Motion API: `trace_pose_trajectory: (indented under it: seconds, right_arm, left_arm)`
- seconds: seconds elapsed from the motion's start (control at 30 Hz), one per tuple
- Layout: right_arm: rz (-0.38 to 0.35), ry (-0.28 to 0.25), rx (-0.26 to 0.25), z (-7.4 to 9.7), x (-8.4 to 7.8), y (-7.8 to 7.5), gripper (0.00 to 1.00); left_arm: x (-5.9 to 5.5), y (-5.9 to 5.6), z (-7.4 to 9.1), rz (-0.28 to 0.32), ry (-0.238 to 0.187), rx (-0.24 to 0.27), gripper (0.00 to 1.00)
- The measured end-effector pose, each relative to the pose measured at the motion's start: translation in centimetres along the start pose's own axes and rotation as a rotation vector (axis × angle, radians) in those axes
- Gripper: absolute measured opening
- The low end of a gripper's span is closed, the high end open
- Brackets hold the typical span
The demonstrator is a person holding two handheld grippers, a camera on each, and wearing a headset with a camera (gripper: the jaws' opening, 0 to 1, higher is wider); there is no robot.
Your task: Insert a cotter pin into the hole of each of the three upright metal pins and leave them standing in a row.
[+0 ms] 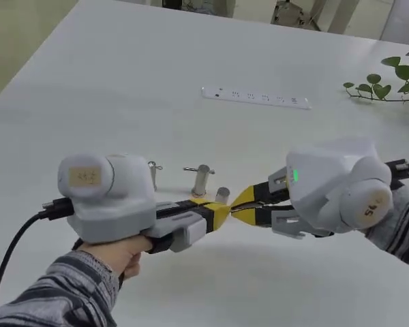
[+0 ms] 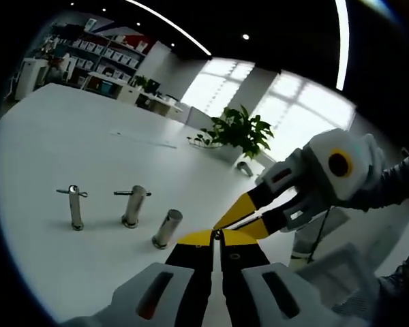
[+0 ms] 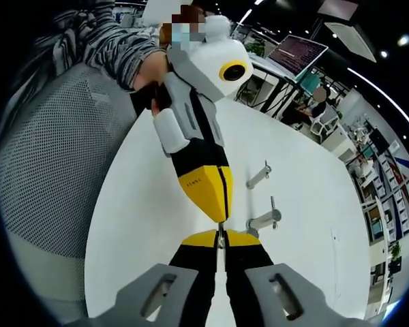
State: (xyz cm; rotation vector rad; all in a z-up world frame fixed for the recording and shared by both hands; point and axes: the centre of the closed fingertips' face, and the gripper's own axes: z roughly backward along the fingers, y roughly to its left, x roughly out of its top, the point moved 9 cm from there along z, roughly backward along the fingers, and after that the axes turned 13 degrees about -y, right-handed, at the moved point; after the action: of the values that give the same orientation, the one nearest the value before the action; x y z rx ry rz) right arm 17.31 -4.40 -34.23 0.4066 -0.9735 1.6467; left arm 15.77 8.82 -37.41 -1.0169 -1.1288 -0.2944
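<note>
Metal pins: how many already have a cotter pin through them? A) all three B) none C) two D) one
C: in the left gripper view the far pin and middle pin each carry a cotter pin near the top; the near pin is bare.

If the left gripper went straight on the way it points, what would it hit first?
The right gripper: its yellow tips sit nearly nose to nose with the left gripper, straight ahead. The bare metal pin stands off to one side.

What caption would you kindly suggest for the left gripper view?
Left gripper and right gripper meet tip to tip beside three upright pins, two holding cotter pins.
</note>
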Motion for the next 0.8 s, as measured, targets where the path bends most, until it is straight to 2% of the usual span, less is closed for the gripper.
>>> trace_pose_trajectory:
  seconds: [0.1, 0.3, 0.4, 0.57, 0.8]
  right_arm:
    - [-0.030, 0.023, 0.000, 0.1, -0.4, -0.1, 0.00]
    - [-0.081, 0.016, 0.017, 0.5, -0.7, 0.1, 0.00]
    - [-0.114, 0.014, 0.022, 0.7, -0.9, 0.1, 0.01]
    - [-0.166, 0.010, 0.042, 1.0, -1.2, 0.3, 0.01]
    - [-0.166, 0.028, 0.084, 1.2, -1.3, 0.9, 0.00]
  left_arm:
    - [0.2, -0.3, -0.1, -0.003, -0.015, -0.031, 0.00]
    - [-0.1, -0.7, -0.2, -0.054, 0.008, -0.061, 0.00]
    - [0.0, -0.9, -0.2, -0.128, 0.024, -0.093, 0.00]
    - [-0.1, -1.4, -0.3, -0.216, 0.056, -0.132, 0.00]
    - [-0.4, -1.8, -0.4, -0.308, 0.105, -0.179, 0.00]
